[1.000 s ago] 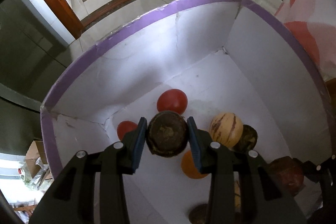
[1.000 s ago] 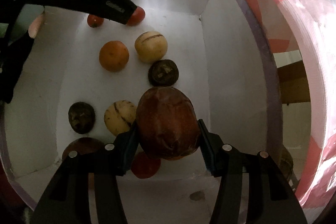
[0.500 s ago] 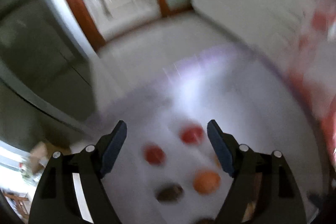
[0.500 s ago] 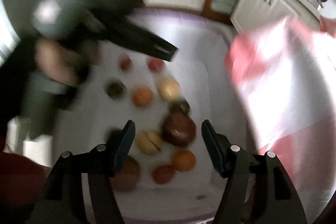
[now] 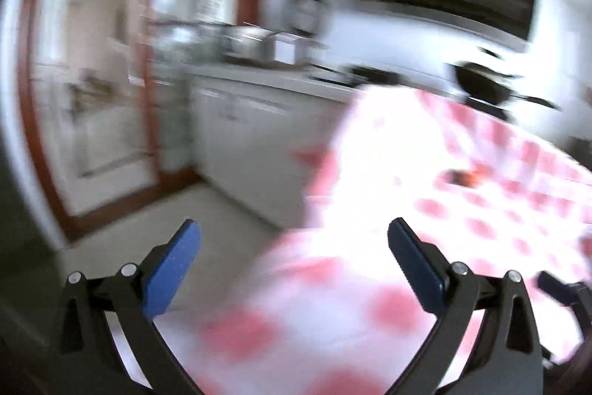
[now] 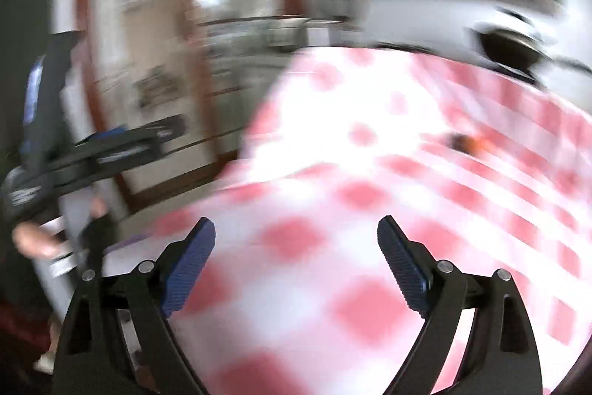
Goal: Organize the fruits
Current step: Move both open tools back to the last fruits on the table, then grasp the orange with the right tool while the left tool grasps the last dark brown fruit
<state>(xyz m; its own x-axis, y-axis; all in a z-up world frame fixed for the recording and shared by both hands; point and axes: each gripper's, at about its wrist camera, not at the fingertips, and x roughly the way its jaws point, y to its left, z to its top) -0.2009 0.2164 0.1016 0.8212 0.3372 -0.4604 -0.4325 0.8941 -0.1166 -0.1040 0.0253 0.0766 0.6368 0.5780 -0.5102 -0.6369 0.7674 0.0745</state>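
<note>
Both views are blurred by motion. My left gripper [image 5: 294,236] is open and empty, held above the near corner of a table with a red-and-white checked cloth [image 5: 481,210]. My right gripper [image 6: 296,232] is open and empty over the same cloth [image 6: 370,173]. A small dark and orange fruit-like shape [image 5: 462,177] lies far off on the cloth; it also shows in the right wrist view [image 6: 468,142]. The left gripper [image 6: 122,139] and the hand holding it show at the left of the right wrist view. The white box with the fruits is out of view.
White kitchen cabinets [image 5: 251,143] and a counter with metal pots [image 5: 251,43] stand behind the table. A wood-framed glass door [image 5: 92,80] is at the left. A dark pan [image 5: 484,82] sits beyond the table's far edge.
Both grippers let go of their fruits into the white box, opened wide, and swung up and away to face the checked table. The box has left both views.
</note>
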